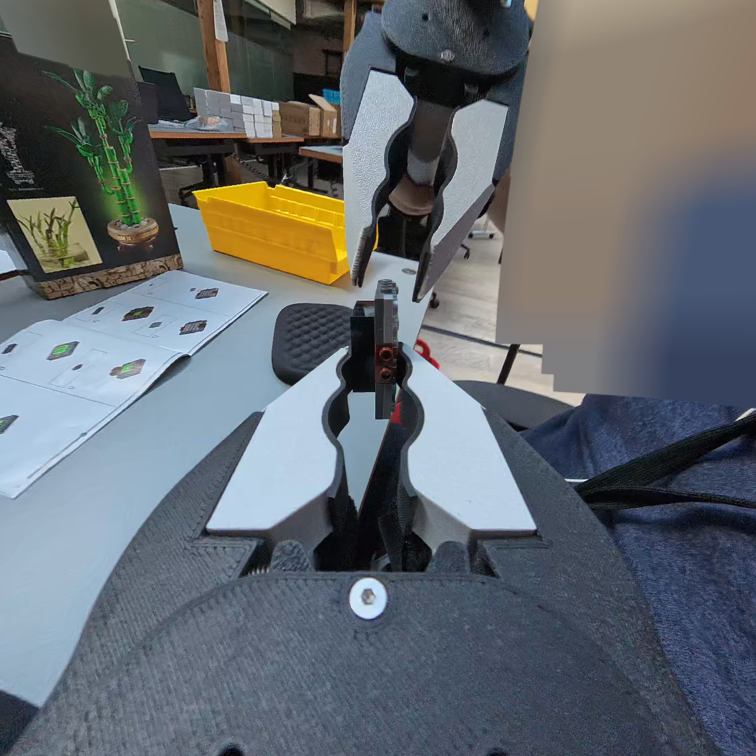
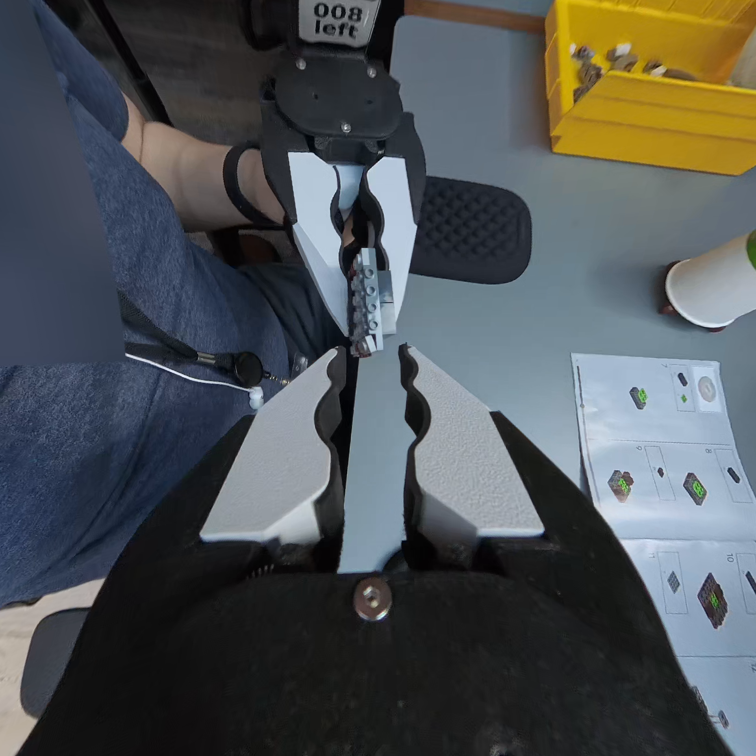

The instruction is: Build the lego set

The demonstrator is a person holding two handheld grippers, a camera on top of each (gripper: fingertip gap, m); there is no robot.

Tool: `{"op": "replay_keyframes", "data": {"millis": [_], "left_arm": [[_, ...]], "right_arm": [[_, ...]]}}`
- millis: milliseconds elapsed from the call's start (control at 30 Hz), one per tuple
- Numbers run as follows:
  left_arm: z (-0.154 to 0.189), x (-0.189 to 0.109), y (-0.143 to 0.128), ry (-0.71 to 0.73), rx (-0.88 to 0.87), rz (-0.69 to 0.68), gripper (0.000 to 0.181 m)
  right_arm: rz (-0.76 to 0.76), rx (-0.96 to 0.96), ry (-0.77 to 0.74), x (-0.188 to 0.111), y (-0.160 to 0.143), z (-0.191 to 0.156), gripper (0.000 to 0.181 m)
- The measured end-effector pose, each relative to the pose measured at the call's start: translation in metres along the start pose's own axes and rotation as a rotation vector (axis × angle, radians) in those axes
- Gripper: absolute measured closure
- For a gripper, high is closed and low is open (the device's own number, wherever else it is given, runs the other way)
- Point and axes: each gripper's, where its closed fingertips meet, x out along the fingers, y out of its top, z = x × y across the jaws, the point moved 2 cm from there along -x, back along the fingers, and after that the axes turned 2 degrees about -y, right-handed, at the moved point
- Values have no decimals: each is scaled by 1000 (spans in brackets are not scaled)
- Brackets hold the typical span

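Left tool point(image 1: 374, 360) clamped on small dark lego assembly point(image 1: 382, 347), held on edge above counter point(image 1: 163, 429) rim; lower half hidden between fingers. Right tool point(image 2: 370, 352) spread, gripping nothing, tips just beside assembly. Instruction booklet point(image 2: 662, 470) cut off at frame edge.

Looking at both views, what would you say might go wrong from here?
1. The left tongs grip the lego piece only near its lower end, so a push from the open right tongs might tilt it or knock it loose.
2. The piece is held above the table edge, near the person's lap; if dropped, it may fall off the table.
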Motion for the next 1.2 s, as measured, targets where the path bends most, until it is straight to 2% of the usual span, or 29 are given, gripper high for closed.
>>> {"op": "replay_keyframes", "data": {"millis": [33, 167, 300, 533, 800, 967, 1200], "left_arm": [[0, -4, 5, -37, -66, 52, 164], [3, -12, 20, -200, -263, 220, 164], [1, -10, 21, -199, -291, 269, 164], [6, -8, 25, -192, -265, 287, 164], [11, 3, 20, -142, -224, 208, 164], [12, 4, 19, -151, -228, 207, 164], [17, 2, 23, -122, -137, 188, 163]], "right_arm": [[58, 22, -20, -5, 3, 5, 154], [392, 165, 57, -13, 18, 4, 155], [617, 263, 70, -7, 23, 2, 165], [719, 305, 69, -6, 23, -2, 173], [760, 311, 43, -6, 24, -4, 174], [733, 292, 53, -7, 21, -6, 174], [727, 286, 94, -13, 27, -12, 169]]}}
